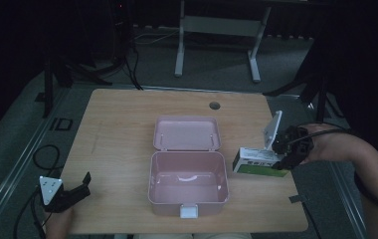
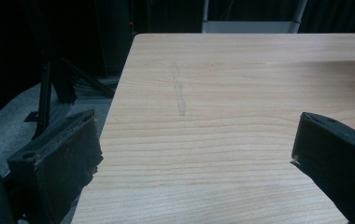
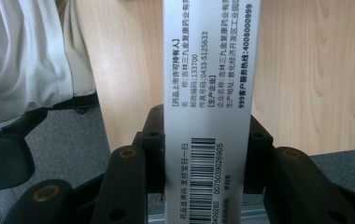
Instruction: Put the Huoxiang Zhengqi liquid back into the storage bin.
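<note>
Table [image 1: 122, 124] of pale wood, pink lunch box [image 1: 188, 185] lying open mid-table. Right gripper [image 1: 276, 162] clamps the white-and-green medicine carton [image 1: 256, 163] at the table's right edge, beside the box. Left gripper [image 1: 75, 191] sits at the near-left corner, jaws wide, nothing between them.

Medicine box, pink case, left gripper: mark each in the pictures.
medicine box [image 1: 256, 167], high view, on its green and white side face.
pink case [image 1: 187, 202], high view, on the front wall of the open tray.
left gripper [image 1: 86, 182], high view, between the tips of its open jaws.
</note>
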Demonstrator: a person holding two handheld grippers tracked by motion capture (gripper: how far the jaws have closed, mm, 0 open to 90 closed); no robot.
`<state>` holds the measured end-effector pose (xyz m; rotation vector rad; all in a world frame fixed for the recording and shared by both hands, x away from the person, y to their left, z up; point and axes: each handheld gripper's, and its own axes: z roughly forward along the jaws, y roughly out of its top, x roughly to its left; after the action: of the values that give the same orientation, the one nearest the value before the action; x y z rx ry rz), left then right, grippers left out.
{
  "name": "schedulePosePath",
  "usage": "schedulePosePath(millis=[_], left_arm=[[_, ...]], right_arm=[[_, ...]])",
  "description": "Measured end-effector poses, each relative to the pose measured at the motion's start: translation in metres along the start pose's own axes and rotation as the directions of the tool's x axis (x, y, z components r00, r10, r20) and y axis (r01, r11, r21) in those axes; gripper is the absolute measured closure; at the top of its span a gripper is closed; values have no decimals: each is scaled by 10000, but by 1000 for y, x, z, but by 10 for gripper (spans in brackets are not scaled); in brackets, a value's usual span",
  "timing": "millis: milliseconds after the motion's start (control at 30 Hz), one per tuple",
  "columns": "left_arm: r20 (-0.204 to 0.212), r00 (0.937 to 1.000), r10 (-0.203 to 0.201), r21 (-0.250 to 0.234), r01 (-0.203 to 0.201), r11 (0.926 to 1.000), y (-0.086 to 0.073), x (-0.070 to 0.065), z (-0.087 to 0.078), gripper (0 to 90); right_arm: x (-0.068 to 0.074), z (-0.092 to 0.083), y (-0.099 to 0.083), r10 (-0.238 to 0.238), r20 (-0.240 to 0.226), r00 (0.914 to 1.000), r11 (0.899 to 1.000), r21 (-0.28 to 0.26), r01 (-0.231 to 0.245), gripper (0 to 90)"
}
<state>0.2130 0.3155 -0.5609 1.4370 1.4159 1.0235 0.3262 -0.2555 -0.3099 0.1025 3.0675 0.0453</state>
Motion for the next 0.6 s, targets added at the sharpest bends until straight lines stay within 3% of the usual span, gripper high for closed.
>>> schedulePosePath(millis=[233,600], left_arm=[[2,10000,-8,-15,8,10000,0,0,0,17],[11,10000,-17,-29,17,10000,0,0,0,17]], right_arm=[[4,-10,25,-208,22,9998,9998,-51,208,622],[13,-11,71,-984,-224,9949,9948,-299,977,622]])
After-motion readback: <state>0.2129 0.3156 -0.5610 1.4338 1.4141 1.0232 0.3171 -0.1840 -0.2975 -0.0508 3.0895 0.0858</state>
